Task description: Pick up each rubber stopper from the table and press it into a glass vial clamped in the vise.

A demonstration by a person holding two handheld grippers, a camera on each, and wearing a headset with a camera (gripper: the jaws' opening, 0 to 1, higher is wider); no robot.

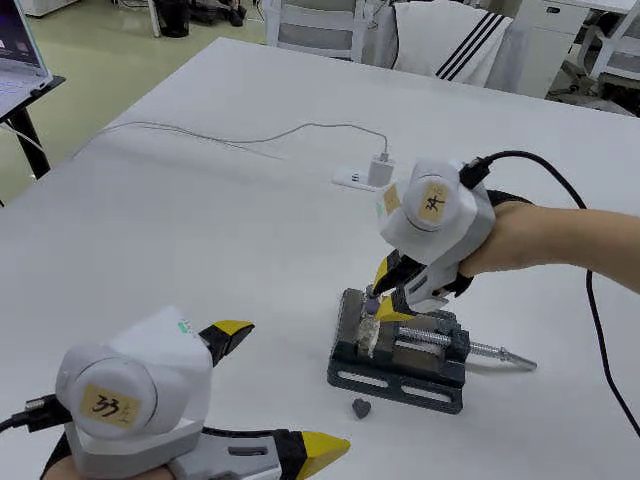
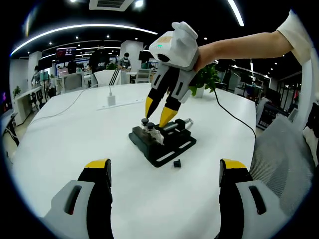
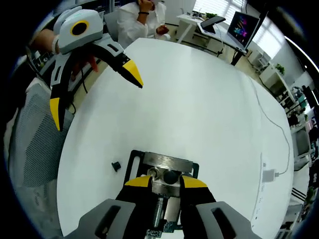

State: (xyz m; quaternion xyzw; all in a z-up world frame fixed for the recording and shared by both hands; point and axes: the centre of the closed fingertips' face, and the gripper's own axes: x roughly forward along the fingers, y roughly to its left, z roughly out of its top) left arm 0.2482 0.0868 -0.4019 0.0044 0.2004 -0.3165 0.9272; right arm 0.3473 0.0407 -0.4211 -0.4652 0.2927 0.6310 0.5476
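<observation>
A dark vise (image 1: 400, 375) (image 2: 167, 144) (image 3: 164, 162) sits on the white table and clamps small glass vials. A dark stopper (image 3: 171, 177) tops one vial (image 2: 151, 125), and a second vial top (image 3: 153, 173) stands beside it. My right gripper (image 1: 380, 303) (image 2: 158, 112) (image 3: 165, 182) points down just above these tops, jaws narrowly apart, nothing gripped. One loose stopper (image 1: 361, 407) (image 2: 176, 163) (image 3: 116, 165) lies on the table by the vise base. My left gripper (image 1: 280, 390) (image 2: 164, 164) (image 3: 94, 93) hovers wide open to the near left, holding nothing.
The vise screw handle (image 1: 500, 353) juts out to the right. A white charger with its cable (image 1: 378, 172) lies further back on the table. The right gripper's black cable (image 1: 590, 290) trails off right. A laptop (image 1: 15, 50) stands at far left, chairs behind the table.
</observation>
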